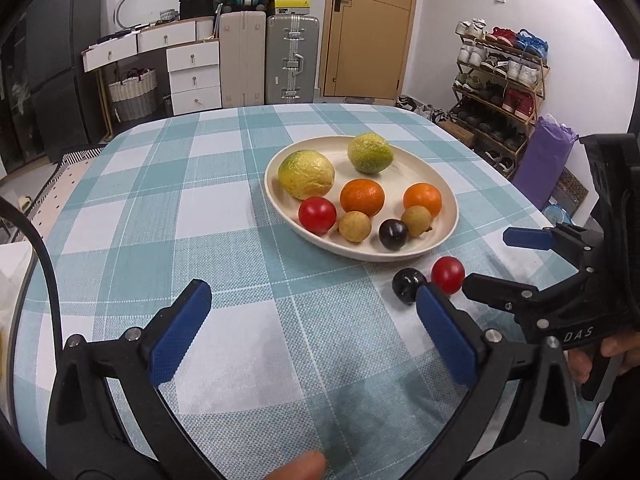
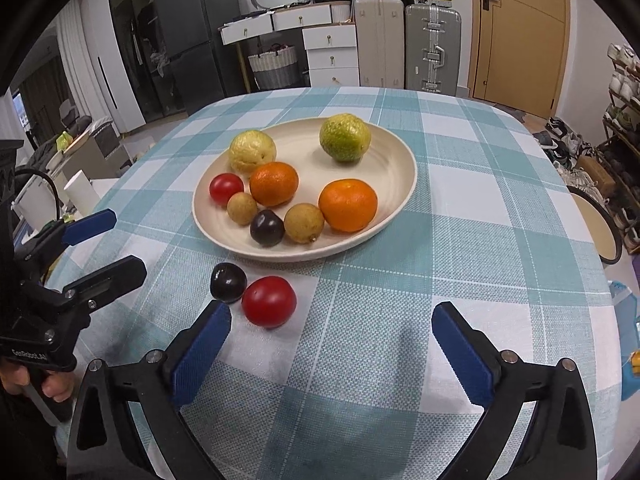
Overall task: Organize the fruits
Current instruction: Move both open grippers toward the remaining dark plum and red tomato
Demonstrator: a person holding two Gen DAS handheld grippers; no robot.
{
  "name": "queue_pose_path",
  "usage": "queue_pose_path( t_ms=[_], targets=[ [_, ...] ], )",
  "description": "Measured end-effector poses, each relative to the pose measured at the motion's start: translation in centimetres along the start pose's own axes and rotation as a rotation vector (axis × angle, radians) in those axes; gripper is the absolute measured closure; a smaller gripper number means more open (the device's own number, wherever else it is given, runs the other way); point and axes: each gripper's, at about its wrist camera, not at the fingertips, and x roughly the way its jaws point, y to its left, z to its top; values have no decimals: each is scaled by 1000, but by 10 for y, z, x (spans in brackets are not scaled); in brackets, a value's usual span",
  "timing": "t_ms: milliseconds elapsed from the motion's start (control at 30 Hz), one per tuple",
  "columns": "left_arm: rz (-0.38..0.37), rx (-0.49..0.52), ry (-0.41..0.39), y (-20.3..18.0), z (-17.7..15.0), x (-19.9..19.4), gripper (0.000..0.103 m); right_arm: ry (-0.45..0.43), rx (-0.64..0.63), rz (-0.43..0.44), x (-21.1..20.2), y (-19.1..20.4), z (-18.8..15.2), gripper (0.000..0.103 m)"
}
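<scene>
Both my left gripper (image 1: 312, 332) and right gripper (image 2: 332, 344) stand wide and empty; a tomato (image 2: 269, 301) and plum (image 2: 228, 282) lie touching, just near of the plate (image 2: 404, 184); next I judge one needs a gentle, centred pinch.

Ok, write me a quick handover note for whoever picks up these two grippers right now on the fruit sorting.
Left gripper: open, empty, above the tablecloth.
Right gripper: open, empty, close to the loose fruit.
Plate: holds eight fruits: two yellow-green citrus, two oranges, one red tomato, two small tan fruits, one dark plum.
Off the plate: a second dark plum and a second red tomato, side by side on the cloth just in front of it.
Left: probably those two go onto the plate.
</scene>
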Motion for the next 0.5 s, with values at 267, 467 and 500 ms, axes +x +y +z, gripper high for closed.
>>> queue_pose_path(
  t_ms=[267,467,500],
  targets=[
    [-1,-14,8,8,-2,2,1,17,-34,-11,8,14,-3,1],
    [-11,-27,21,9,-3,5,1,40,-65,1,12,22,0,17],
    [-13,-27,24,9,-3,6,1,43,-67,5,13,23,0,19]
  ],
)
